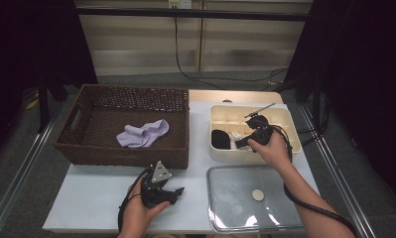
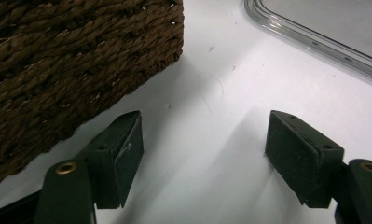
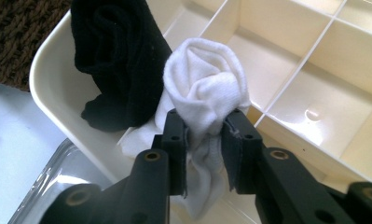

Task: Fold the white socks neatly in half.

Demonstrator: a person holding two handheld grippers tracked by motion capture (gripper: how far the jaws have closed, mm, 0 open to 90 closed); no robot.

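Presently, a rolled white sock (image 3: 204, 88) is pinched between the pads of the right gripper (image 3: 206, 140), above the front-left compartments of the cream divided organiser box (image 1: 291, 130), which stands toward the far right of the desk (image 1: 96, 196). The pads look still to be pressing the fabric, so the hold is judged only partly eased. For the step to be done well, the sock should be lowered squarely into a single cell, clear of the divider wall, and the roll kept tight so that it is not undone when the jaws are spread; the trailing end hanging below the jaws should be tucked in rather than left over the rim. A rolled black sock (image 3: 116, 60) lies just beside it, touching it, and should not be dragged along.

Nearer, the left gripper (image 1: 161, 191) is rested on the desk by the near edge, its jaws spread wide with nothing between them. A clear lid (image 1: 255, 198) lies flat at the near right corner. Farther off, a wicker basket (image 1: 86, 144) at the far left holds a lilac sock (image 1: 143, 134). The desk is covered in white; beyond it are grey floor, cables and a pale wall.
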